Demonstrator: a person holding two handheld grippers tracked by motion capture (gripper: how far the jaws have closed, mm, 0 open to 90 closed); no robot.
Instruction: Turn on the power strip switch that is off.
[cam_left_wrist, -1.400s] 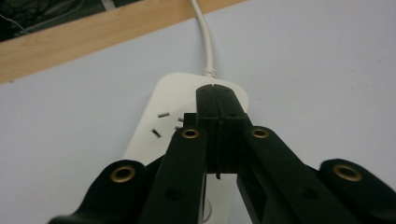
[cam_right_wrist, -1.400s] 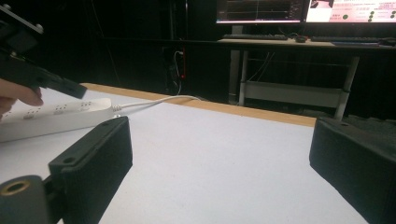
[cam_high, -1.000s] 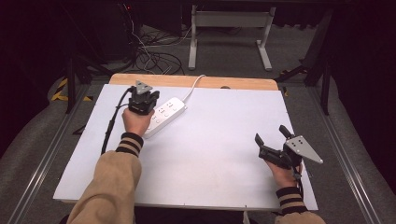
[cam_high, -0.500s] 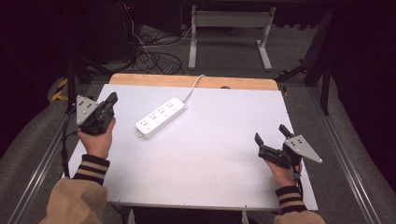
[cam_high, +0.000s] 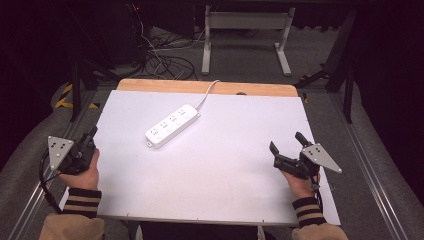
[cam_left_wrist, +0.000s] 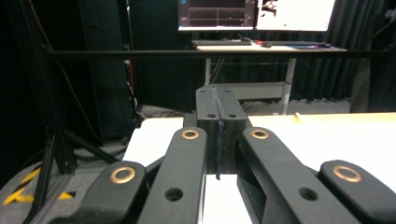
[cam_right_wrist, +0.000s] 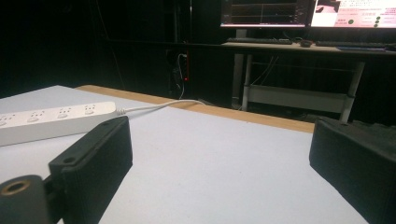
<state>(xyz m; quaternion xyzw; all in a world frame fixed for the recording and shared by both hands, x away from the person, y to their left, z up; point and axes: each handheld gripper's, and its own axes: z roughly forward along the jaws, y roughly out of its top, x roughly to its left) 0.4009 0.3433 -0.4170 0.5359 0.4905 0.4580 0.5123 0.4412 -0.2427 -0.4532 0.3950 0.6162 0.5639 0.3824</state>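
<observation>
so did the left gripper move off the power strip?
Yes. The left gripper went from the power strip back to the table's near-left edge.

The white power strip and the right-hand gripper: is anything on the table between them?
No. In the high view, only bare white tabletop lies between the power strip and the right gripper.

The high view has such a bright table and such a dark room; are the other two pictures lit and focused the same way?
High view: the white table is evenly lit, the surroundings nearly black. Left gripper view: the shut tongs up close look soft, the monitors glare white. Right gripper view: the open tongs are blurred, the power strip is sharper.
</observation>
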